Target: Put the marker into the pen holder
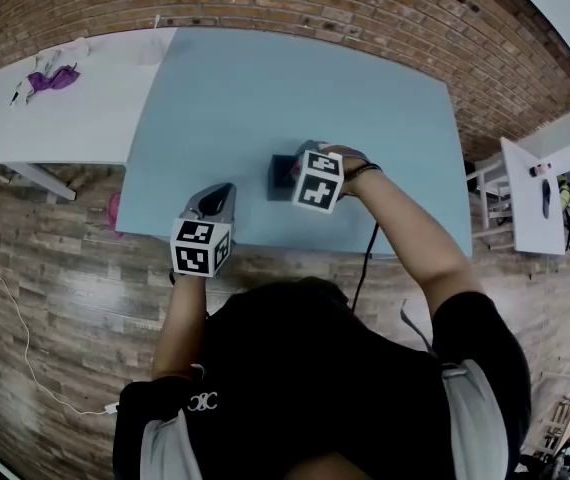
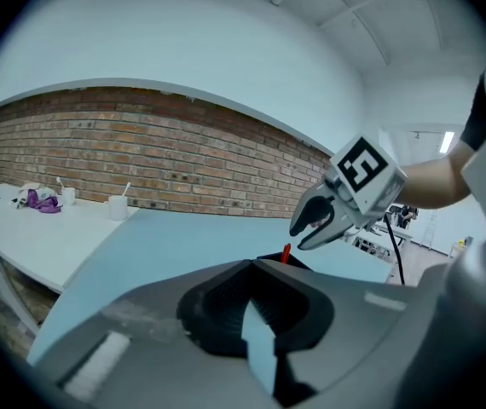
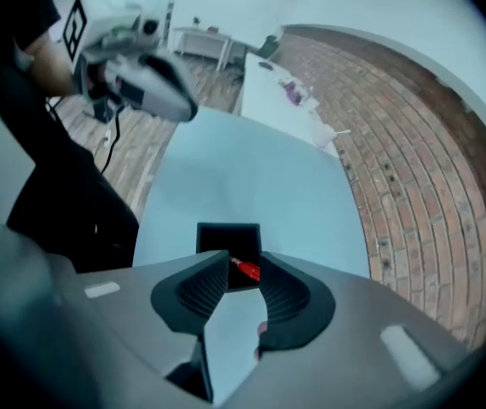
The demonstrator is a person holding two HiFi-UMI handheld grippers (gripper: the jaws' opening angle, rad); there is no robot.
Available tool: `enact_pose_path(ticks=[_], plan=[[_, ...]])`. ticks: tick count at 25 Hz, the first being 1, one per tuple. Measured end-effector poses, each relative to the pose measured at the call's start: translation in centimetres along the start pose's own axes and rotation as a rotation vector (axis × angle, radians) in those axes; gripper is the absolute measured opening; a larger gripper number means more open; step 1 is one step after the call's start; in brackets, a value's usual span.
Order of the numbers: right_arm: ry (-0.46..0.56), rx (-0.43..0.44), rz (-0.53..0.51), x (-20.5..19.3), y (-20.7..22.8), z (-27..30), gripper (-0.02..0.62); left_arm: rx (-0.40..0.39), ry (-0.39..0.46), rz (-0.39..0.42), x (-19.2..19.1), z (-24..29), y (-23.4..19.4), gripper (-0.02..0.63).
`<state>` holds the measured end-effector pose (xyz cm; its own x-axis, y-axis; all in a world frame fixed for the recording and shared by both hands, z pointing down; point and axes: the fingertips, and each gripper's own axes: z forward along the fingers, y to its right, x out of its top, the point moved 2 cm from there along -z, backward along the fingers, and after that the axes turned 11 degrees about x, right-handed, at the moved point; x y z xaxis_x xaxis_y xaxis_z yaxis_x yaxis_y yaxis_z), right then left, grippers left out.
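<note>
Red marker (image 3: 245, 268) in pen holder (image 3: 226, 235), plain only in gripper views

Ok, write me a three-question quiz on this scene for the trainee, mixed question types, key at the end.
1. True or false: the red marker lies flat on the blue table.
2. The right tongs are: A) open above the pen holder; B) shut on the marker; C) shut and empty.
3. Which tongs have their tips together?
Key: 1. False, it stands inside the pen holder. 2. A. 3. The left tongs, holding nothing.
</note>
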<state>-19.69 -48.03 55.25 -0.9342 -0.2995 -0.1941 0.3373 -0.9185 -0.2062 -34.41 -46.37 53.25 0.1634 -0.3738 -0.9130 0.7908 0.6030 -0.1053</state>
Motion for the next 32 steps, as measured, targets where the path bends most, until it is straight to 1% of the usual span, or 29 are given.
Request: enact_pose_path(ticks=[3, 5, 8, 11, 13, 15, 16, 17, 19, 23, 32], plan=[[0.236, -0.060, 0.150, 0.5, 1.2, -3.2, 0.106, 0.001, 0.002, 0.006, 0.2, 0.1, 0.1, 0.003], [0.407, -0.128, 0.251, 0.2, 1.8, -5.6, 0.049, 0.003, 0.005, 0.009, 0.4, 0.1, 0.2, 0.003], [0.644, -0.219, 0.403, -1.0, 1.8, -8.6, 0.011, 0.000, 0.016, 0.019, 0.7, 0.3, 0.6, 0.003], [0.831, -0.311, 0.536, -2.4, 1.1, -10.0, 0.009, -0.007, 0.019, 0.024, 1.2, 0.3, 0.9, 0.003], [0.917, -0.388, 0.623, -3.4, 0.8, -10.4, 0.009, -0.010, 0.023, 0.025, 1.7, 0.5, 1.0, 0.003], [0.973, -0.458, 0.708, -4.6, 0.5, -10.6, 0.009, -0.013, 0.030, 0.033, 2.3, 0.6, 1.4, 0.003], [0.996, -0.480, 0.748, -5.2, 0.4, -10.6, 0.009, -0.014, 0.035, 0.038, 2.6, 0.7, 1.6, 0.003], [1.017, -0.491, 0.781, -5.7, 0.1, -10.6, 0.008, -0.014, 0.038, 0.043, 2.9, 0.9, 1.7, 0.003], [1.052, -0.484, 0.819, -6.3, -0.4, -10.6, 0.006, -0.008, 0.041, 0.052, 3.2, 1.2, 2.0, 0.003], [1.084, -0.459, 0.847, -7.2, -1.2, -10.6, 0.006, 0.013, 0.033, 0.066, 3.3, 1.4, 2.5, 0.003], [1.067, -0.413, 0.844, -7.8, -1.3, -9.4, 0.006, 0.037, 0.023, 0.070, 3.2, 1.7, 3.1, 0.003]])
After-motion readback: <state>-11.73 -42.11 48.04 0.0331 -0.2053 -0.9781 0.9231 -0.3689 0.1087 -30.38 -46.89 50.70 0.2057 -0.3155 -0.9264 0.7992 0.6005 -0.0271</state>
